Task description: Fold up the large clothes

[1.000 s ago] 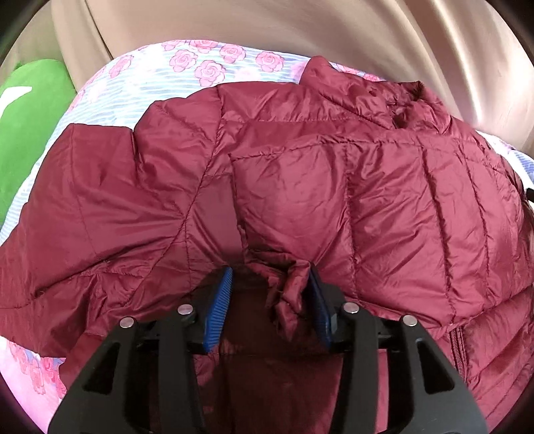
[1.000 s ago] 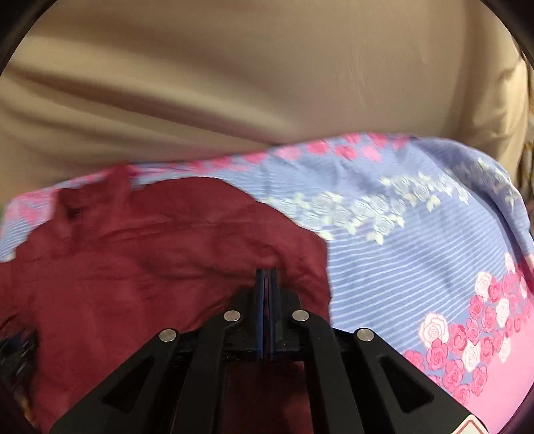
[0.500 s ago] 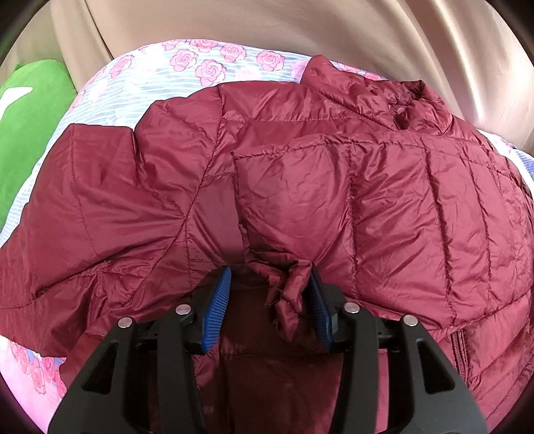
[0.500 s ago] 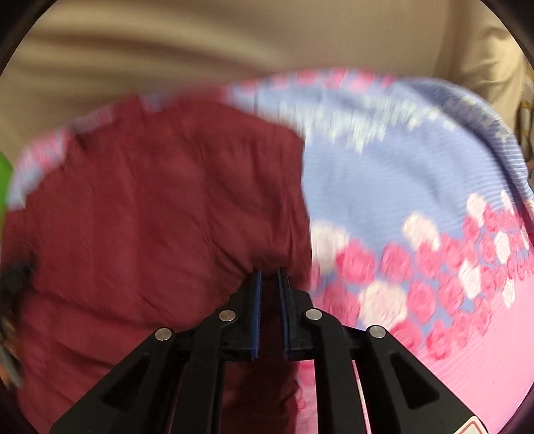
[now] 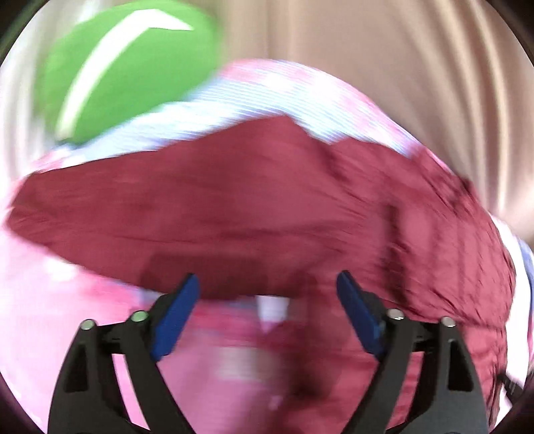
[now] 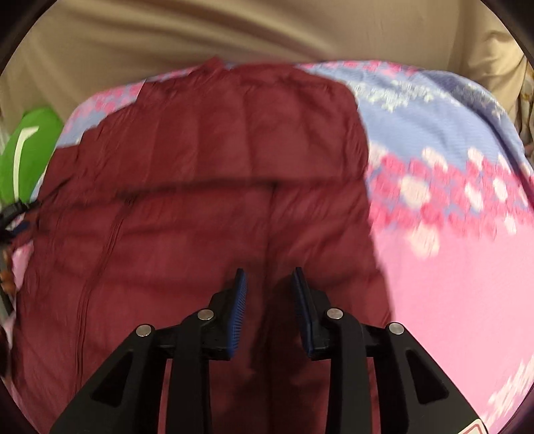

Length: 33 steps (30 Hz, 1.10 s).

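Left gripper (image 5: pixel 267 287), earlier pinching a fold of the maroon puffer jacket (image 5: pixel 233 207), is opening, empty; right gripper (image 6: pixel 268 283), previously pressed together, is opening over it.

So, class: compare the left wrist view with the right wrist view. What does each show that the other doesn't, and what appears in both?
Only the left wrist view shows the left gripper, jaws opening wide, nothing between them; the picture is heavily blurred.

Only the right wrist view shows the right gripper, jaws opening over the cloth without pinching it, and the jacket's long quilted panels with a seam line running down.

Both show the maroon jacket spread on the floral bedsheet, the green cushion at the left, and the beige curtain behind.
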### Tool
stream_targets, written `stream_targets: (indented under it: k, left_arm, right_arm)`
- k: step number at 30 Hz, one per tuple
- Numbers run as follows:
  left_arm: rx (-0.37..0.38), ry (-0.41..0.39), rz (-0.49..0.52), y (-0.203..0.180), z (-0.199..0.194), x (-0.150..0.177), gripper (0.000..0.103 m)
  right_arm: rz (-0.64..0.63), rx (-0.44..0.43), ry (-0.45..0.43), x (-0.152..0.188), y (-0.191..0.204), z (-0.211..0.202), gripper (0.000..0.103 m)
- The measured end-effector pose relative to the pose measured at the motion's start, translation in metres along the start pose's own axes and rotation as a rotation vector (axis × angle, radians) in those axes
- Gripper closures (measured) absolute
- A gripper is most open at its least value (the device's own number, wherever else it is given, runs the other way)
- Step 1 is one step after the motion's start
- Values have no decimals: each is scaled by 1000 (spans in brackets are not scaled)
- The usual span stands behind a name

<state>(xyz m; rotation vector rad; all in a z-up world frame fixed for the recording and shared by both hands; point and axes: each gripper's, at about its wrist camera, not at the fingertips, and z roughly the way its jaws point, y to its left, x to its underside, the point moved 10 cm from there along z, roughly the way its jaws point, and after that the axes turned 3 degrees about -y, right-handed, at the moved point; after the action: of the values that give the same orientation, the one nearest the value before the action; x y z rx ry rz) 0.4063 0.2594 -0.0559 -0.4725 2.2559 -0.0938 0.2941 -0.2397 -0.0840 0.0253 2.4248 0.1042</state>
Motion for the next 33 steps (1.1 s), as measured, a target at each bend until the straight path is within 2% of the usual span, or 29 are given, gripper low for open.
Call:
stream_targets:
  k: [3,5,7,10,11,13,14,15,16,17,18,19,22,25,28,30,33]
  left_arm:
    - [-96,1,-142,78,-6,-14,16]
    - [-144,4,-298,142,-6,-22,16]
    - [-185,13,-409,193,-3,-25,16]
    - [-193,9,-575,245,4,-23,16]
    - [-150,-25,-624,255,3,-27,16]
    - [-136,-57,-688,268,2,-31,19]
    - [-130,-63,-698,271,1,-30,25]
    - [-127,-64,-704,271,4,-32,39]
    - [-118,-53,-695,272,7,-34,48]
    - [-114,-43,-680,270,9,-35,69]
    - [-115,-32,-662,266,14,-39,85]
    - [-116,-34,-626,254,14,-45,90]
    - [-128,-90,-520,230,2,-74,96]
    - [-72,-168,-373,169,-28,-110,98]
    - [9,-251,-185,75,-67,-141,98]
    - [117,-297,-61,-8,-96,-152,98]
    - [257,-305,70,-106,-121,-144,98]
  right_arm:
    - [-32,36,-24,15,10,-8,73]
    - [-50,49,-49,19,16,-12,67]
    - [-40,44,-55,22,16,-10,66]
    - [-26,38,-61,25,14,-8,65]
    - [-22,38,-62,23,13,-8,65]
    - [-25,39,-70,23,13,-8,64]
    - [-25,39,-72,24,13,-8,64]
    - [-25,40,-75,24,13,-8,64]
    - [-23,39,-76,24,13,-8,63]
    - [-22,37,-78,24,13,-7,62]
    - [-19,33,-79,25,12,-7,62]
    - [-17,31,-79,25,12,-7,61]
    - [-9,24,-81,25,11,-6,60]
    - [-3,19,-83,24,11,-6,59]
    - [1,17,-83,24,11,-6,58]
    - [4,12,-84,24,12,-6,57]
    - [15,1,-84,24,11,-7,57]
